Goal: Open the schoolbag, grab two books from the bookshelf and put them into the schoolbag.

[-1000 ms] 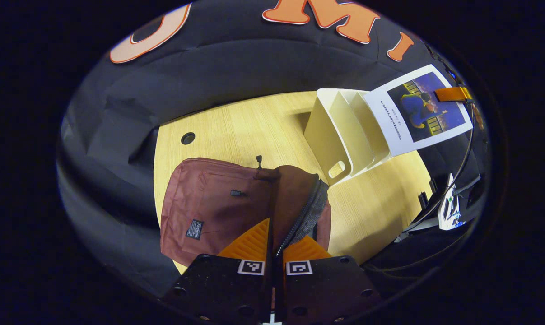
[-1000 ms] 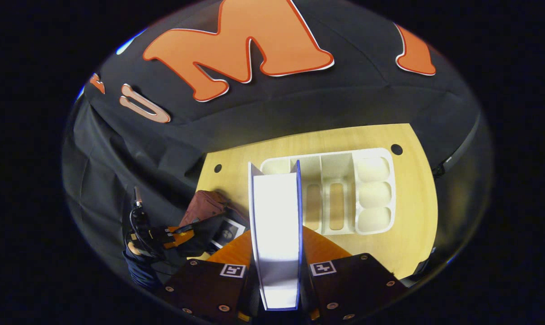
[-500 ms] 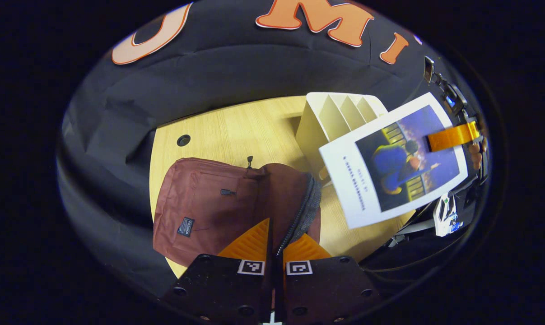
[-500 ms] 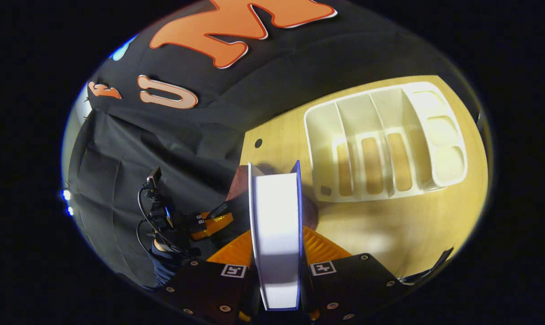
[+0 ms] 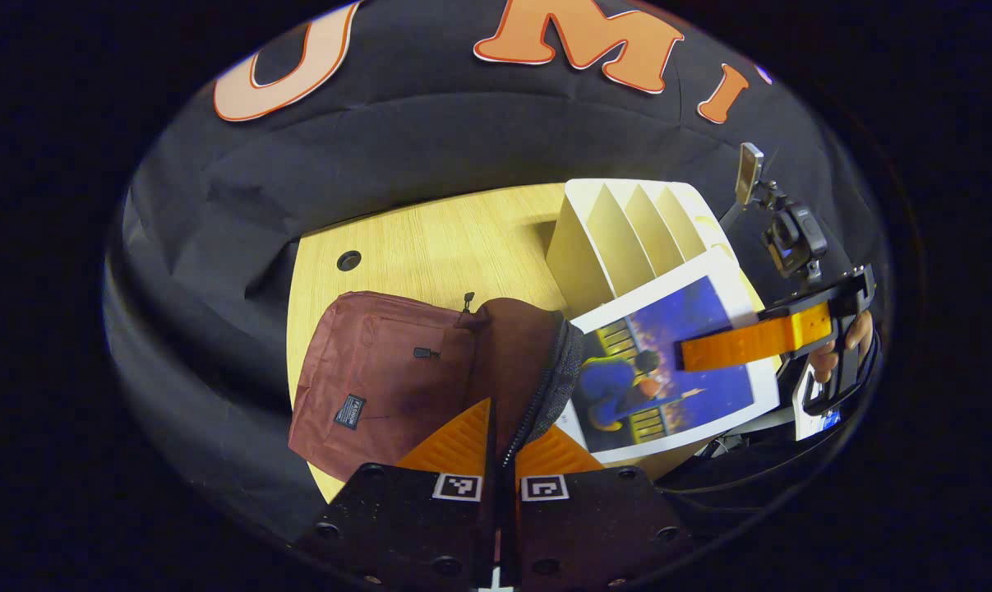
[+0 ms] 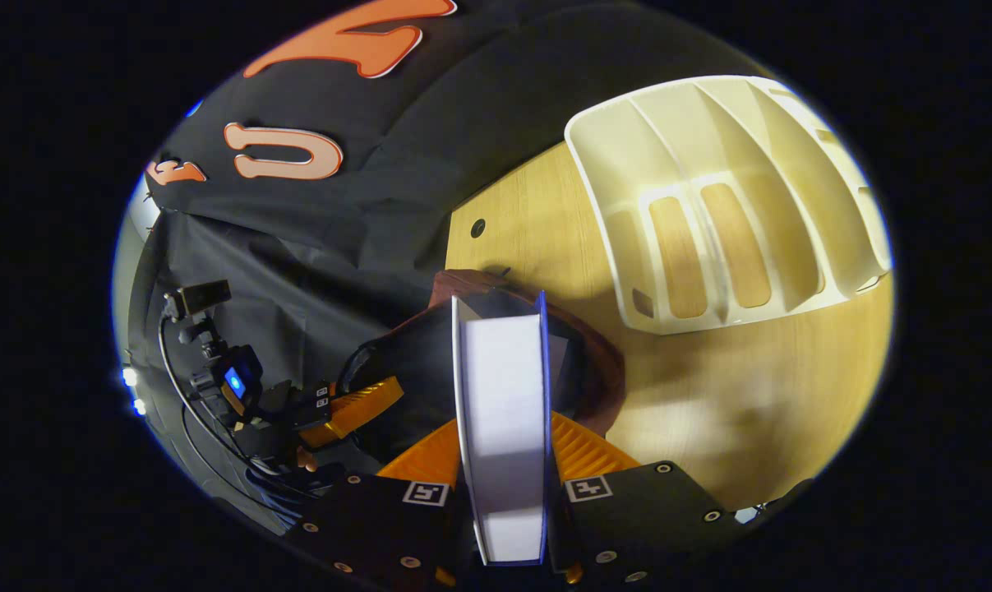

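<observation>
Left gripper view: left gripper (image 5: 500,440) at bottom centre, jaws clenched on the zippered rim of the maroon fabric schoolbag (image 5: 397,374), holding that edge up. Schoolbag lying on the pale wooden tabletop (image 5: 430,247), front pocket to the left, mouth gaping toward the right. Just right of the mouth, a thin white-bordered book with a blue illustrated cover (image 5: 668,366), its lower left corner at or just behind the bag's zipper edge; whether already inside cannot be told. Book pinched near its right edge by the right gripper (image 5: 754,341), with a person's hand (image 5: 849,341) behind it. Beyond the book, a cream plastic bookshelf with upright dividers (image 5: 627,230), standing on the table, well apart from the bag's pocket side.

Right gripper view: right gripper (image 6: 504,452) at bottom, jaws grasping the book (image 6: 502,411) seen edge-on, both fingers pressing its two covers. Far end of the book over the dark open mouth of the schoolbag (image 6: 602,370). To the left, the left gripper (image 6: 356,407) at the bag's rim. Up and to the right, the bookshelf (image 6: 726,205) on the tabletop (image 6: 709,395), slots showing wood through the cut-outs.
</observation>
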